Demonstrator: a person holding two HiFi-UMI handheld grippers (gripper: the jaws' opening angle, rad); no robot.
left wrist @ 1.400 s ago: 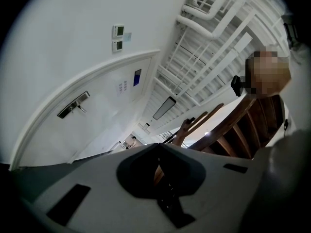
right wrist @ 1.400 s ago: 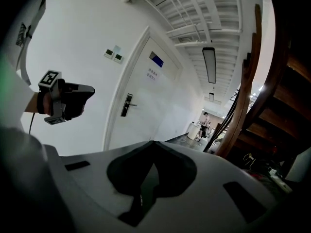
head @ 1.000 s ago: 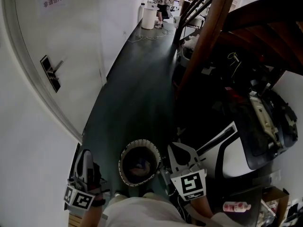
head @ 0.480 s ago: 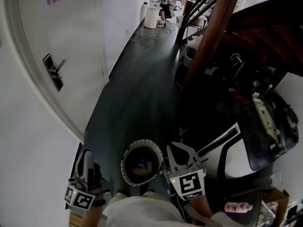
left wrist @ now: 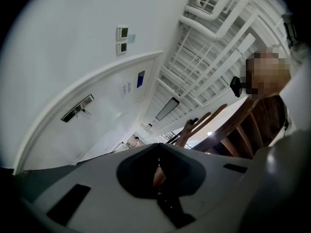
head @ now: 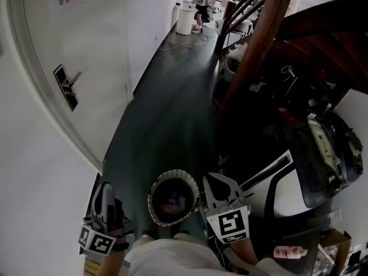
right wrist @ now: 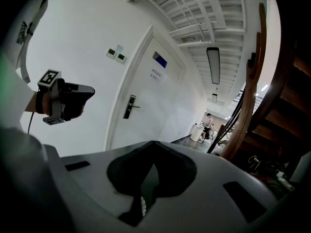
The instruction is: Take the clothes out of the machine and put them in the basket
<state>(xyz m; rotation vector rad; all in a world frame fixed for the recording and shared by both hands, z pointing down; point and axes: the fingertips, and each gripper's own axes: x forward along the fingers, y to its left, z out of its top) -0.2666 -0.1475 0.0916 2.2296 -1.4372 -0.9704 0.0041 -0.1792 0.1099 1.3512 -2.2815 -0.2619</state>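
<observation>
Pale-grey right gripper, dark left gripper, square-marker cubes, light shirt

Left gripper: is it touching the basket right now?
Apart. The head view shows a strip of dark floor between the left gripper and the basket's rim.

Left claw closed on nothing, tilted upward.
Beyond it stand a white door with a lever handle, a wooden stair rail and white ceiling beams.
</observation>
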